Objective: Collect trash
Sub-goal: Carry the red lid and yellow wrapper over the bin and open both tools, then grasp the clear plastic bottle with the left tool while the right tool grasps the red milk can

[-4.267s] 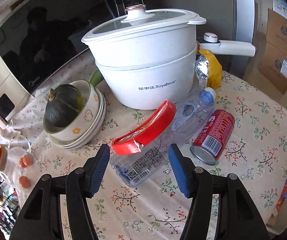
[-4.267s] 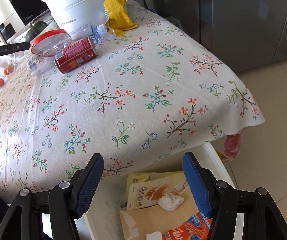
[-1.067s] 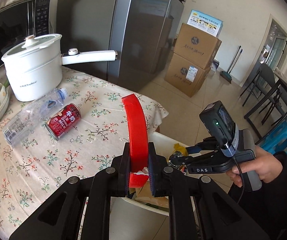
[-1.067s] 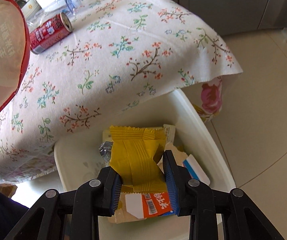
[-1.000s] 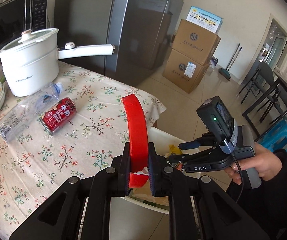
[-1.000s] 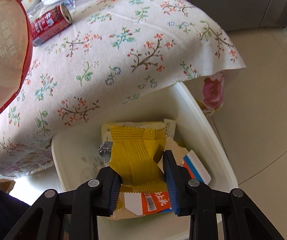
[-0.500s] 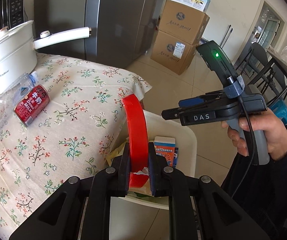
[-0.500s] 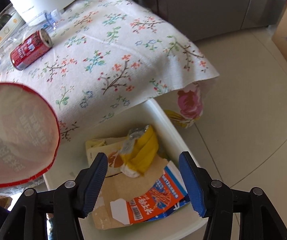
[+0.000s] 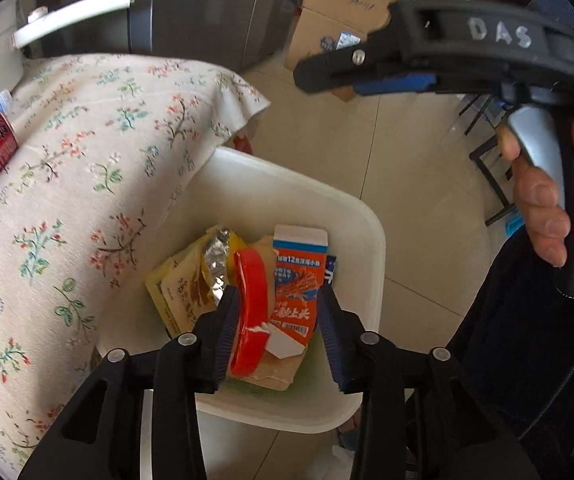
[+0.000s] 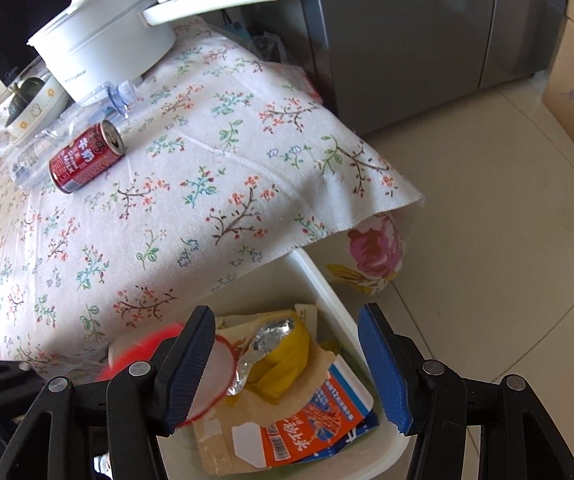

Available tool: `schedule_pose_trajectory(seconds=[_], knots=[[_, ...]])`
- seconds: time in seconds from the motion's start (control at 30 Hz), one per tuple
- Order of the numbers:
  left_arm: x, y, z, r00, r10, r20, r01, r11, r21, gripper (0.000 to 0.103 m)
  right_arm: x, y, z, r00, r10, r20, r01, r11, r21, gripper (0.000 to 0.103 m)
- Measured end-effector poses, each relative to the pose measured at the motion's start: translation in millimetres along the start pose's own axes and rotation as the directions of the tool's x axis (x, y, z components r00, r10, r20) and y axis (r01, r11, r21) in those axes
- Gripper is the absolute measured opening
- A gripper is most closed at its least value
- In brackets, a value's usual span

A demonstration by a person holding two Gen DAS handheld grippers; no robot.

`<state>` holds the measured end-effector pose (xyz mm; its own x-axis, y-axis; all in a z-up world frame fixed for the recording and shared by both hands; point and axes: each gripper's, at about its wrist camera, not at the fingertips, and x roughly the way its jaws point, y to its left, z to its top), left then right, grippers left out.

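left tongs [image 9: 277, 328]: over the white bin [image 9: 371, 240], pointing steeply down; jaws have just been opening. Red-rimmed lid [image 9: 249, 312] sits between them, leaning on the left pad, clear of the right pad. No clamp.
right tongs [image 10: 287, 356]: jaws apart, have been opening, nothing between them; held above the bin's near edge, gripped by a hand [image 9: 543, 208].
bin: on the tiled floor, tucked at the corner of the bench [image 10: 207, 168] under the overhanging floral cloth.
bin contents: yellow wrapper [image 10: 283, 360] with foil end, orange-and-white carton [image 10: 307, 432], tan packet [image 9: 183, 284], brown card underneath.
lid in right view: blurred, red rim just left of the left pad.
trash on bench: red can [image 10: 85, 156] on its side, clear plastic bottle [image 10: 87, 120] touching it behind.
rest of bench: white pot [image 10: 107, 44] with long handle, bowl stack with a dark squash [image 10: 27, 90].
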<state>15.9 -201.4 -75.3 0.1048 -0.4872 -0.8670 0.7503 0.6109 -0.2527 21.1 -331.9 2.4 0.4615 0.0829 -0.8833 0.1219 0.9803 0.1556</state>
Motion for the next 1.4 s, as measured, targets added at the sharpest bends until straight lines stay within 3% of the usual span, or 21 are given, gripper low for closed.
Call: schedule_pose_trajectory(seconds=[0.13, 0.3, 0.47, 0.63, 0.77, 0.83, 1.0, 1.13, 1.27, 1.4], knots=[[-5.4, 1.7, 0.2, 1.0, -0.007, 0.016, 0.007, 1.0, 0.01, 0.043, -4.6, -5.0, 1.1, 1.0, 0.0, 0.027, 0.0, 1.0, 0.016, 0.073], [-21.4, 27.7, 10.3, 0.999, -0.009, 0.041, 0.012, 0.996, -0.085, 0.044, 3.3, -4.0, -2.2, 1.0, -0.007, -0.001, 0.007, 1.0, -0.004, 0.073], [-55.0, 46.6, 18.4, 0.992, 0.059, 0.115, -0.046, 0.993, -0.108, 0.044, 6.3, -2.0, -2.0, 1.0, -0.001, -0.005, 0.001, 1.0, -0.013, 0.073], [-90.8, 77.5, 22.7, 0.975, 0.125, 0.181, -0.09, 0.977, -0.192, 0.044, 9.7, 4.1, -0.8, 1.0, 0.004, -0.007, -0.004, 1.0, -0.027, 0.073], [-114.9, 108.5, 22.8, 0.951, 0.228, 0.209, -0.167, 0.948, -0.271, 0.044, 14.2, 10.1, -0.1, 1.0, 0.014, -0.011, -0.014, 0.999, -0.035, 0.073], [-126.5, 125.0, 23.0, 0.93, 0.305, 0.206, -0.239, 0.926, -0.292, 0.044, 17.9, 13.9, -0.2, 1.0, 0.011, -0.019, -0.012, 0.999, -0.039, 0.073], [-160.9, 174.9, 25.3, 0.821, 0.534, 0.201, -0.454, 0.825, -0.335, 0.044, 25.3, 23.5, 0.2, 0.999, 0.015, -0.035, -0.017, 0.999, -0.051, 0.073], [-162.7, 206.6, 39.8, 0.769, 0.616, 0.169, -0.575, 0.783, -0.237, 0.052, 35.9, 33.0, 1.2, 0.996, 0.058, -0.065, -0.06, 0.997, -0.039, 0.073], [-165.5, 226.6, 54.6, 0.752, 0.637, 0.171, -0.623, 0.771, -0.131, 0.054, 47.3, 49.2, 1.3, 0.991, 0.093, -0.1, -0.098, 0.994, -0.043, 0.073], [-161.3, 245.1, 70.3, 0.79, 0.595, 0.146, -0.6, 0.8, -0.015, 0.06, 54.8, 63.0, 1.4, 0.986, 0.116, -0.121, -0.123, 0.991, -0.047, 0.074]])
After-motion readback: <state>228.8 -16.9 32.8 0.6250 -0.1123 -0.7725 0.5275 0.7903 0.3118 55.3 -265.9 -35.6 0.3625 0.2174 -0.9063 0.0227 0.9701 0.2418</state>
